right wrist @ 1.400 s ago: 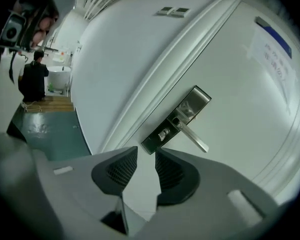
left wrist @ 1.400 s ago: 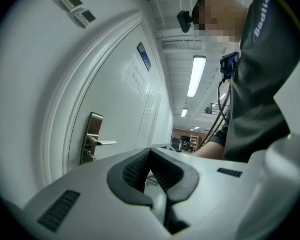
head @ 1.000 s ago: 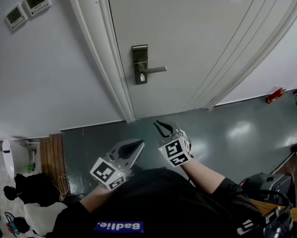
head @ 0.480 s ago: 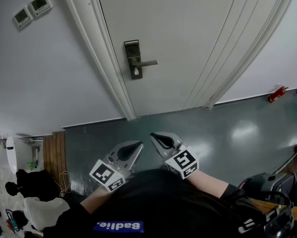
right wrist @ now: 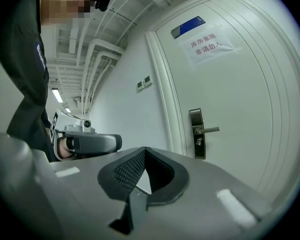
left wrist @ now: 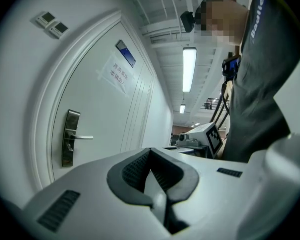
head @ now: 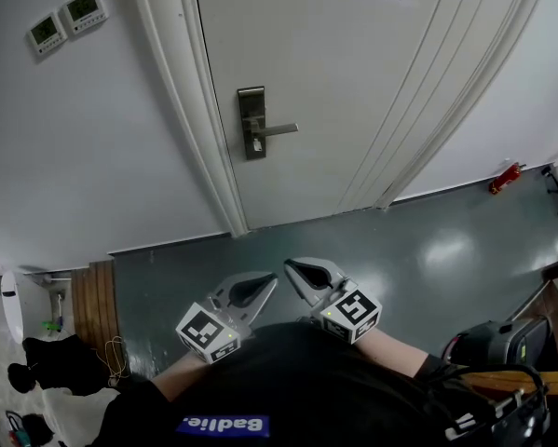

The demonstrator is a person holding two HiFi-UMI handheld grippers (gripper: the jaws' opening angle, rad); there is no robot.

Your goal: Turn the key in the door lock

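A white door carries a steel lock plate with a lever handle pointing right. A small key hangs in the lock below the lever. Both grippers are held close to the person's body, well short of the door. My left gripper is shut and empty, and my right gripper beside it is shut and empty too. The left gripper view shows its jaws closed, with the lock plate far to the left. From the right gripper, the lock plate is ahead to the right.
Two wall control panels are mounted left of the door frame. A paper notice and a blue sign are on the door. A red object lies on the grey floor at the right. Dark equipment stands at lower right.
The right gripper's jaws went from open to shut and its wrist rolled. Both grippers shifted slightly; the door and lock moved in the head view as the head turned.
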